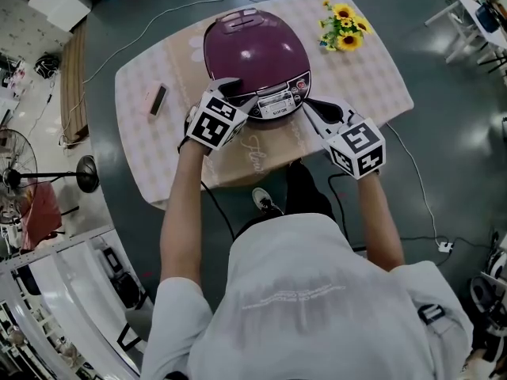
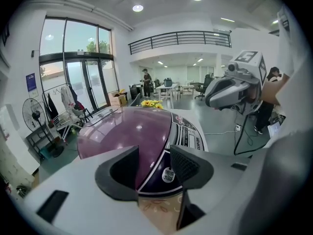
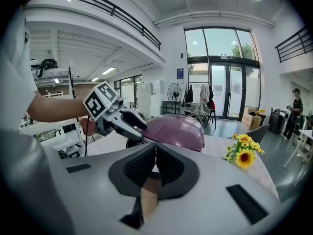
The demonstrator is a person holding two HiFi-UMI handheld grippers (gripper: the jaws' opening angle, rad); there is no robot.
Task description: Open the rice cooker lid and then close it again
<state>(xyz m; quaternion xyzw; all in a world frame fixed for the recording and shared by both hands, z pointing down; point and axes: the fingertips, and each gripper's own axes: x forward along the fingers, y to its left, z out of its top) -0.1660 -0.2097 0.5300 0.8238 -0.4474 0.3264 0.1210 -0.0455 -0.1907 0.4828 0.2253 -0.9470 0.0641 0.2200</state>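
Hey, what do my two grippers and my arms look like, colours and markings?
The left gripper and right gripper both have pale grey bodies ending in two black jaws with cross-hatched pads. Each carries a white cube printed with black square markers. The person wears a white short-sleeved T-shirt, arms bare below the sleeves.

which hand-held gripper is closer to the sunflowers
Right. The right hand-held gripper is at the rice cooker's front right, the side where the sunflowers stand; the left hand-held gripper is at its front left, with the cooker between it and them.
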